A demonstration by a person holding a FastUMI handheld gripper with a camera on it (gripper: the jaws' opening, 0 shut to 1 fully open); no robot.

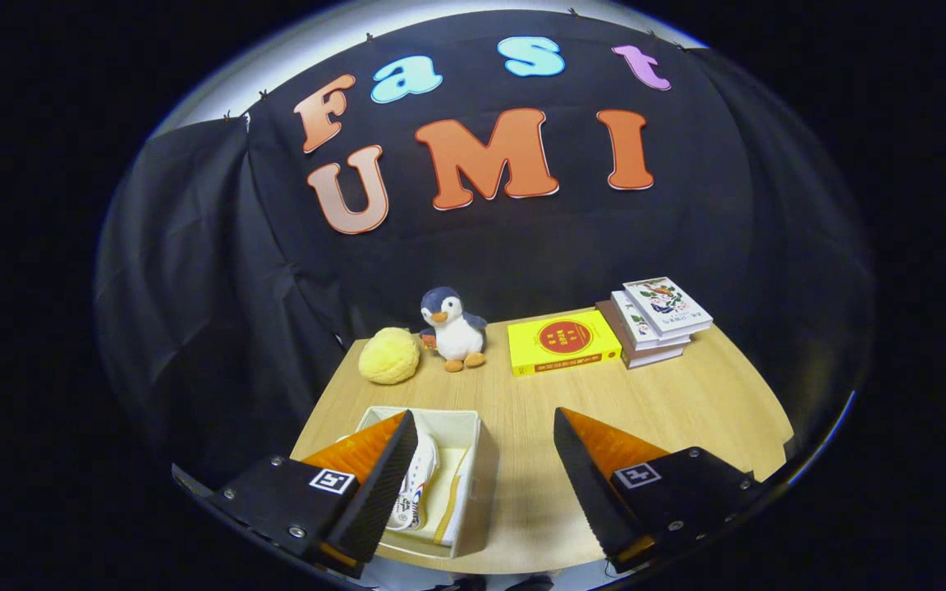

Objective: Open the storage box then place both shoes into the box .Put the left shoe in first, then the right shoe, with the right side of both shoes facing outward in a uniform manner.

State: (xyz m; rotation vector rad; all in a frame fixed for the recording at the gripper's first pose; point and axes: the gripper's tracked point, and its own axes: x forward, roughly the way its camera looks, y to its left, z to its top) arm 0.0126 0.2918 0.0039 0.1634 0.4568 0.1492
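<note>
The claw's (485,460) left finger hides part of the shoe (414,492) in the storage box (466,460).

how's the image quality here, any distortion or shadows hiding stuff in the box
In the gripper view, fisheye bends the light wooden table edge into a curve; focus is sharp throughout. The open tongs hold nothing, and the left finger covers part of the white sneaker in the open white storage box. A soft shadow lies right of the box; no glare.
</note>
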